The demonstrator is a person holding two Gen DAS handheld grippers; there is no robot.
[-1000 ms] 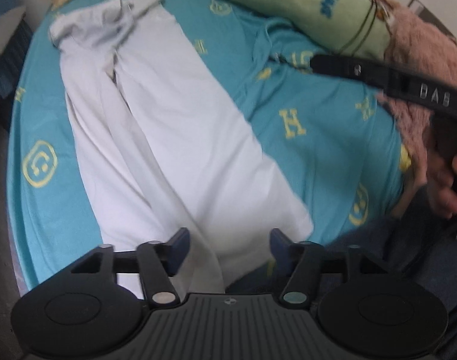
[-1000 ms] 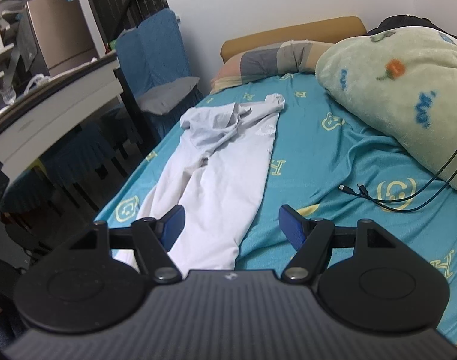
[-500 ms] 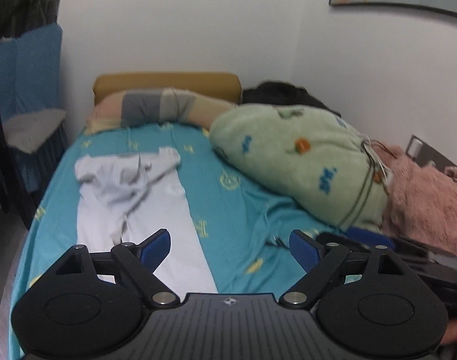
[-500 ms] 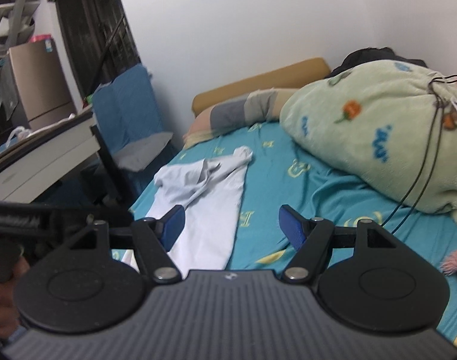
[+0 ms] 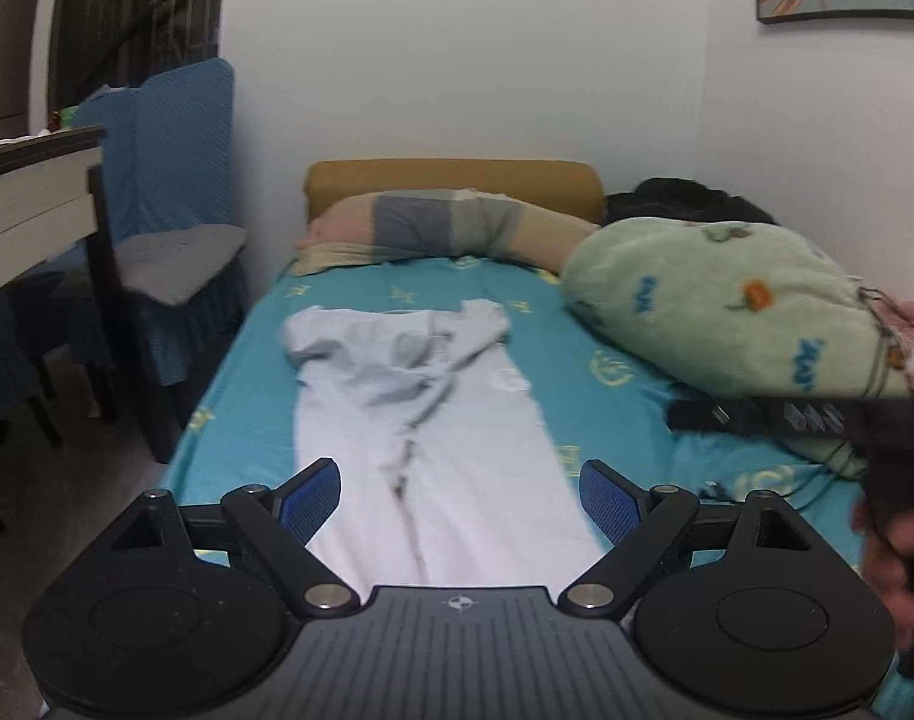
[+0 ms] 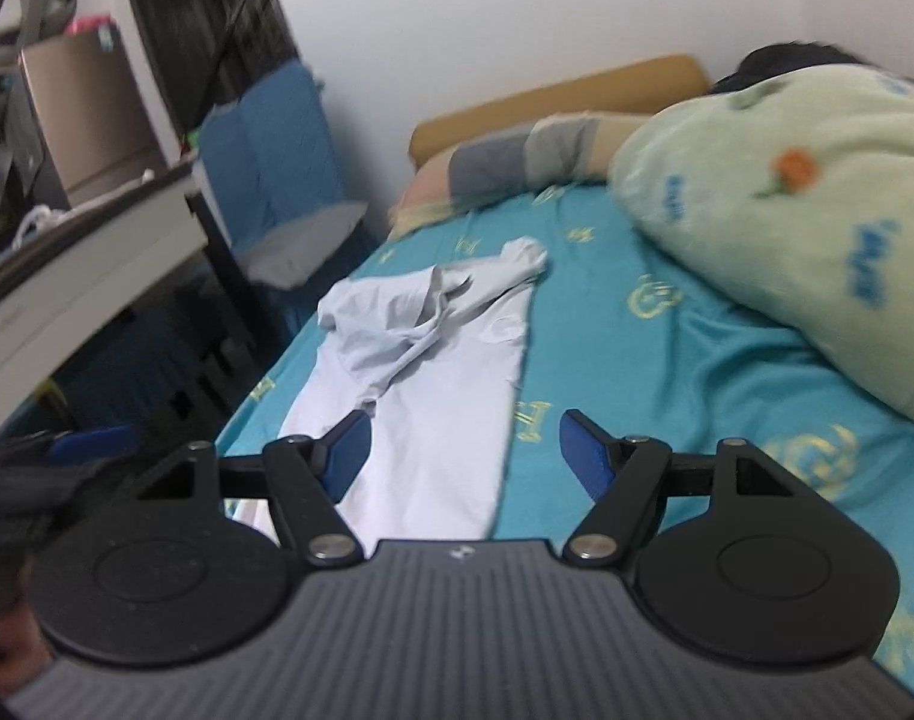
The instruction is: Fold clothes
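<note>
One bed [image 5: 583,354], centre frame, sheet bare right of the trousers. Trousers [image 5: 450,450] lay lengthwise, waistband bunched toward upper centre. Left gripper [image 5: 460,495] and right gripper [image 6: 466,450], both spread and empty, had lifted from cloth to level within a second; legs unfolded.

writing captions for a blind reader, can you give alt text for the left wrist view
White trousers lie lengthwise on a teal bed sheet, waistband rumpled at the far end, framed between the open left gripper. A green plush blanket is heaped on the right, and the right gripper reaches in from that edge.
</note>
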